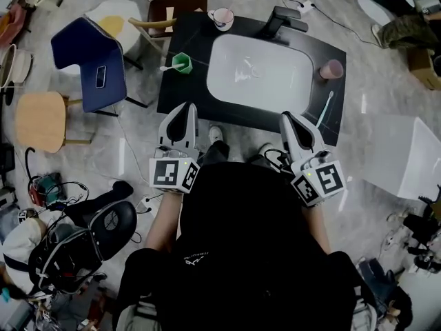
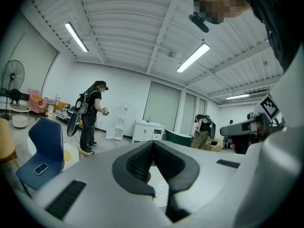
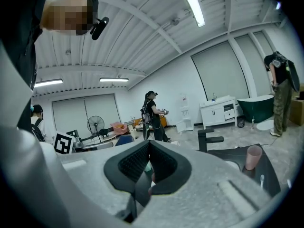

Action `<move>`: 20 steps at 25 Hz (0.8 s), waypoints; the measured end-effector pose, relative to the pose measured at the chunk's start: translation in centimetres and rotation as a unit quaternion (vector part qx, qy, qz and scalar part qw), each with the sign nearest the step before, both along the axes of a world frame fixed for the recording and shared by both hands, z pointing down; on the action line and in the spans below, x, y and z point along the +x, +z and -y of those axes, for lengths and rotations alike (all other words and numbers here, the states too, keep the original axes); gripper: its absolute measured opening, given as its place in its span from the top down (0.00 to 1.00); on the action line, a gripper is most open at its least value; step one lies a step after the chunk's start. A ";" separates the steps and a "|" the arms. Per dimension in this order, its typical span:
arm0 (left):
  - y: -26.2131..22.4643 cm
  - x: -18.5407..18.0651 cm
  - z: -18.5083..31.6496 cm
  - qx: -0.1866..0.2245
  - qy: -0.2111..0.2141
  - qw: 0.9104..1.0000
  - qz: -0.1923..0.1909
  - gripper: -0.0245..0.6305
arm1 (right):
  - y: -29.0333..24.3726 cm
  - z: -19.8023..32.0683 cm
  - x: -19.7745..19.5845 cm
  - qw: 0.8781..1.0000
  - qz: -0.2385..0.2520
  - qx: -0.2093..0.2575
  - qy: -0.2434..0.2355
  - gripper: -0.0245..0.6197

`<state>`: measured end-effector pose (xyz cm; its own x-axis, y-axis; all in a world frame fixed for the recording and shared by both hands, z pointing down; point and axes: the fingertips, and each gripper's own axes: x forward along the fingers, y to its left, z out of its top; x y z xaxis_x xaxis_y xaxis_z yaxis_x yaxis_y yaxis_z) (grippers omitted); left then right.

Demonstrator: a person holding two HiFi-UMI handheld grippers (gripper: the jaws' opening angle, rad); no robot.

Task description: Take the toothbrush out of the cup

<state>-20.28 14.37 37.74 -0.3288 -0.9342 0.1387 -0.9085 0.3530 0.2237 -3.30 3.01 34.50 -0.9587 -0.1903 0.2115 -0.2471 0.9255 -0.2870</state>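
Observation:
A white toothbrush (image 1: 324, 109) lies flat on the black counter (image 1: 186, 92), right of the white basin (image 1: 258, 71). A pink cup (image 1: 331, 69) stands just behind it, also seen as the pink cup (image 3: 253, 156) in the right gripper view. On the counter's left a green cup (image 1: 182, 63) holds a white stick-like thing (image 1: 166, 67) that pokes out leftward. My left gripper (image 1: 186, 107) hovers at the counter's near edge, jaws shut and empty. Over the near right edge, my right gripper (image 1: 286, 116) is also shut and empty, just left of the lying toothbrush.
A black faucet (image 1: 279, 21) and a pink-and-white cup (image 1: 222, 18) stand at the counter's back. A blue chair (image 1: 96, 61) with a phone, a wooden stool (image 1: 40, 119) and a black office chair (image 1: 103, 229) are at the left. Other people (image 2: 91, 115) stand far off.

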 end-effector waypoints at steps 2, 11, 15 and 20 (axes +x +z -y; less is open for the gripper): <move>0.7 -1.5 -0.8 -0.005 -0.007 1.000 -0.002 0.95 | -0.1 -0.9 -1.3 1.000 -0.002 0.001 -0.001 0.95; 5.5 -6.4 -2.3 -0.031 -0.024 0.999 -0.018 0.95 | 0.9 -3.5 -5.4 1.000 -0.016 0.001 -0.003 0.95; 7.6 -7.9 -2.0 -0.046 -0.030 0.998 -0.015 0.95 | 1.1 -3.7 -6.6 1.000 -0.023 0.004 -0.006 0.95; 10.0 -9.4 -1.7 -0.062 -0.039 0.997 -0.028 0.95 | 1.3 -3.8 -7.7 0.999 -0.034 0.008 -0.008 0.95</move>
<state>-29.71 16.05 47.71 -0.3877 -0.8808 0.2718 -0.8650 0.4495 0.2229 -11.04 6.77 35.82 -0.9450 -0.1793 0.2736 -0.2510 0.9338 -0.2550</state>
